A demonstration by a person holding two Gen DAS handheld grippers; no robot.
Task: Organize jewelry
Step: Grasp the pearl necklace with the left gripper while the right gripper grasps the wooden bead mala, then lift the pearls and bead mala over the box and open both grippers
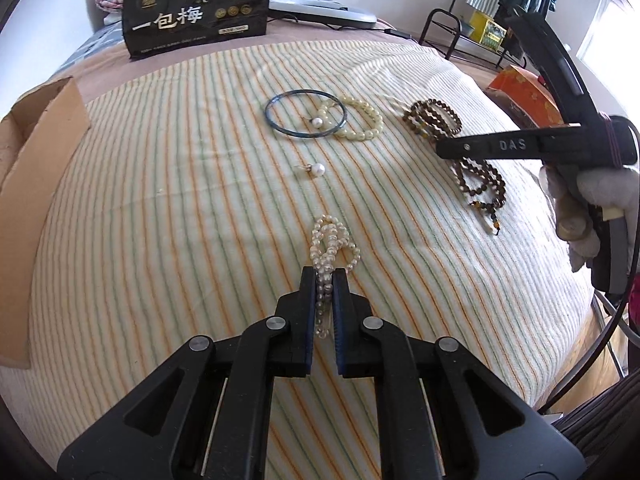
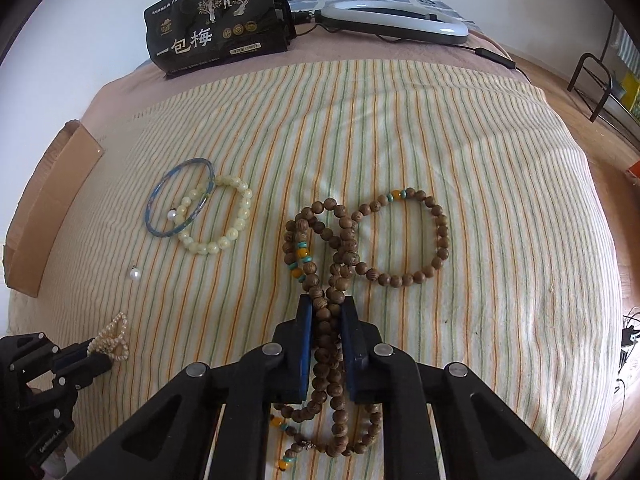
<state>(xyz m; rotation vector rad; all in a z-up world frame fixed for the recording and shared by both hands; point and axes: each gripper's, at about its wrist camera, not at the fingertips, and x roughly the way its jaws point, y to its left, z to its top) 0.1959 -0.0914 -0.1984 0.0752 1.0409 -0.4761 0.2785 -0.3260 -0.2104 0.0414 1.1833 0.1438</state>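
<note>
My left gripper [image 1: 324,274] is shut on a tangled white pearl strand [image 1: 332,240], which shows in the right wrist view as the pearl strand [image 2: 116,334] in the left gripper [image 2: 102,354]. My right gripper [image 2: 327,304] is shut on a long brown wooden bead strand [image 2: 346,236] whose loops lie on the striped cloth [image 2: 480,200]. A blue bangle [image 1: 304,135] overlaps a cream bead bracelet [image 1: 372,120], with one pearl earring [image 1: 317,122] inside the bangle. A second pearl earring [image 1: 318,169] lies alone nearer me.
An open cardboard box [image 1: 36,184] sits at the cloth's left edge. A black snack bag [image 1: 196,8] and a white flat device [image 1: 320,8] stand at the back. An orange box [image 1: 528,96] and a metal rack [image 1: 460,36] are off the right side.
</note>
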